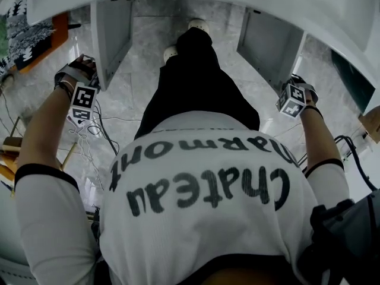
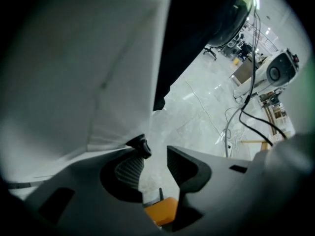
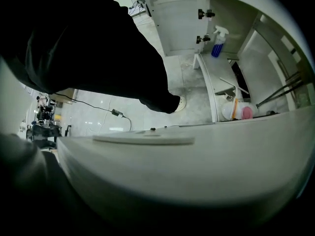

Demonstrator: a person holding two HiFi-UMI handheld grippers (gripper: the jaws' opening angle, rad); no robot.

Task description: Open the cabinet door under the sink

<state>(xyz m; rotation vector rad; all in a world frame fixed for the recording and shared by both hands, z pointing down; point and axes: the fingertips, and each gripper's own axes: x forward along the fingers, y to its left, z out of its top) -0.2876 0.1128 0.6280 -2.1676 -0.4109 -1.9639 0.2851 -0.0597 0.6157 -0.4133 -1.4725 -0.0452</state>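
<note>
Two cabinet doors [image 1: 270,46] stand open; left gripper [image 2: 156,163], narrowly parted and empty, sits beside left door [image 2: 98,82]; right gripper [image 1: 292,91] opening cannot be told.

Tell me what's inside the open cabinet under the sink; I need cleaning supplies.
A blue spray bottle with white trigger and a white container with pink cap. The near white panel hides the rest.

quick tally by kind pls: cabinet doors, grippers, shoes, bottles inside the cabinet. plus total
Cabinet doors: 2, left door and right door, both swung open
Grippers: 2, left gripper and right gripper
Shoes: 2
Bottles in the cabinet: 2, blue spray bottle and white bottle with pink cap
Total: 8
</note>
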